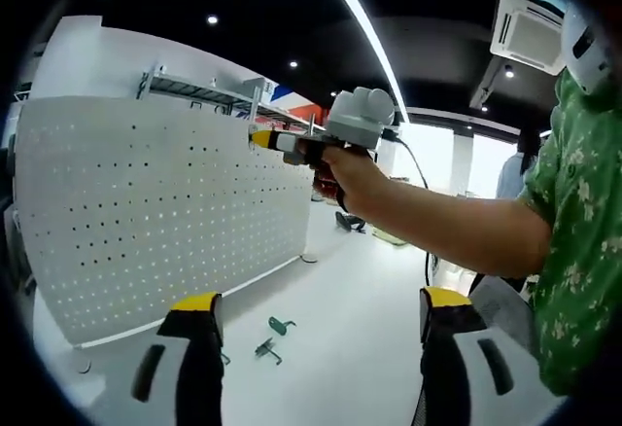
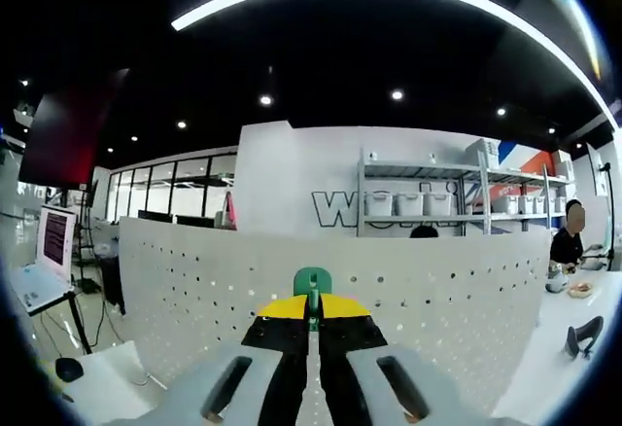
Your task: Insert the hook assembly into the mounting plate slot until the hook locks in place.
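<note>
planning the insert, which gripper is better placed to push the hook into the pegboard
Right. The right gripper is shut on a green hook and sits close against the pegboard. The left gripper is open, held back over the table where two spare hooks lie.

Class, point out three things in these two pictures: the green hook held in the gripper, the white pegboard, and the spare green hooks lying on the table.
Green hook point(image 2: 312, 282), right gripper view: its rounded top above the jaws.
Pegboard point(image 1: 146, 212), left gripper view: middle of its perforated face.
Spare hooks point(image 1: 280, 327), left gripper view: the upper one on the table.
</note>
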